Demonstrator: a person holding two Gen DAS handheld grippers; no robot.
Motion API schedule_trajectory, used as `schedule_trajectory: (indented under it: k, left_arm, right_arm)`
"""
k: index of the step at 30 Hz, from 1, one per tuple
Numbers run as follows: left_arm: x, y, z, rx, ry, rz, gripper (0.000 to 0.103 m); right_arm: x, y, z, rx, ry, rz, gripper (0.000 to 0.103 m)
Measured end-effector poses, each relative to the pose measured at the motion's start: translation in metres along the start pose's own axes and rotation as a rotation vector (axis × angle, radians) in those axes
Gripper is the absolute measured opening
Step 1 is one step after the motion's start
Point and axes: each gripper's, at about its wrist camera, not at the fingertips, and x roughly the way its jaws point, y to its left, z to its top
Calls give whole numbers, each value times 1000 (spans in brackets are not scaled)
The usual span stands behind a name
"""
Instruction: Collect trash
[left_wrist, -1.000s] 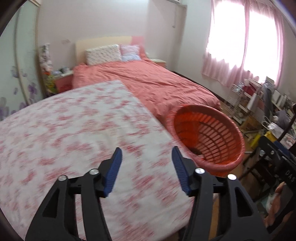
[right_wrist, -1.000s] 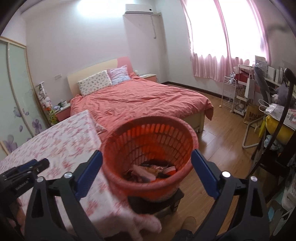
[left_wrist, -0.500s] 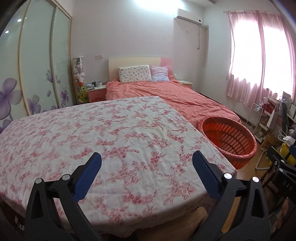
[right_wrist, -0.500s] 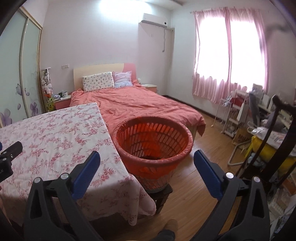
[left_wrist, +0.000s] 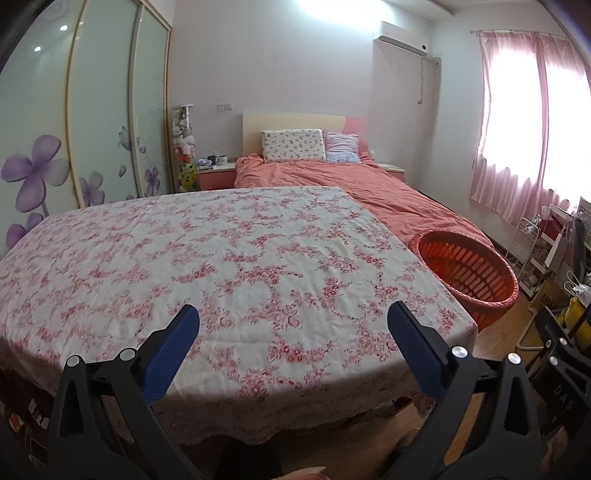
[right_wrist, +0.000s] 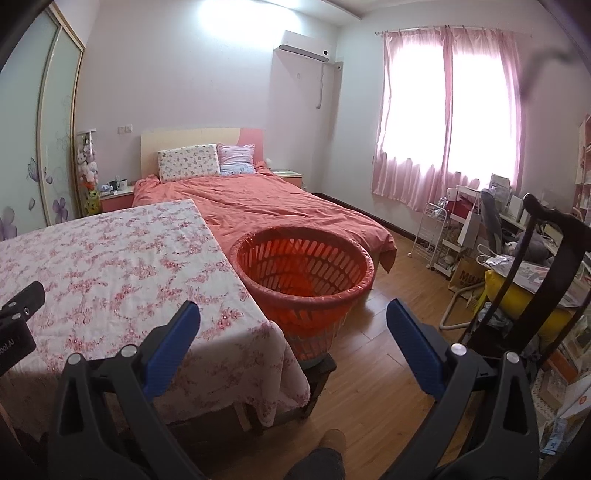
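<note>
An orange slatted basket (left_wrist: 469, 273) stands on a low dark stool just past the right end of a table under a pink-flowered cloth (left_wrist: 221, 258). My left gripper (left_wrist: 293, 312) hovers over the table's near edge, its blue-padded jaws opening wide with nothing between them. In the right wrist view the basket (right_wrist: 295, 254) is straight ahead beyond my right gripper (right_wrist: 293, 307), which is open and empty above the table corner (right_wrist: 229, 332). From this angle I cannot see what lies in the basket. No loose trash shows on the cloth.
A bed with a coral cover (right_wrist: 266, 203) lies behind the table and basket. A dark chair (right_wrist: 546, 266), a wire cart (right_wrist: 436, 236) and cluttered shelves crowd the right side. Wood floor (right_wrist: 369, 369) lies in front of the basket. A person's shoe (right_wrist: 332, 439) shows below.
Both views have drawn back from the basket, so more of the table and room shows. The left jaws have spread much wider. The trash seen inside the basket earlier is now out of sight.
</note>
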Motion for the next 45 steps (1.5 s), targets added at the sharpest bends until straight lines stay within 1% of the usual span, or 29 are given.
schedule_trajectory:
  k: [10,18,25,32,45]
  left_arm:
    - [-12,2,-4,-23,-5,15,100]
    - [-12,4,-5,-38,14,11,100]
    - [-15,5,-3,-47,10,8,100]
    - [-15,3,-2,-48,15,9,100]
    - [-25,-1,2,-36,-26,30,100]
  right_arm:
    - [-5,5,-6,-7,26,-19,99]
    - [1,5,-5,-6,84,-12,99]
    - [-3,5,-2,4,65,-10,99]
    - [-3,7,-2,0,75,-1,99]
    - [-4,6,-2,3,76,1,99]
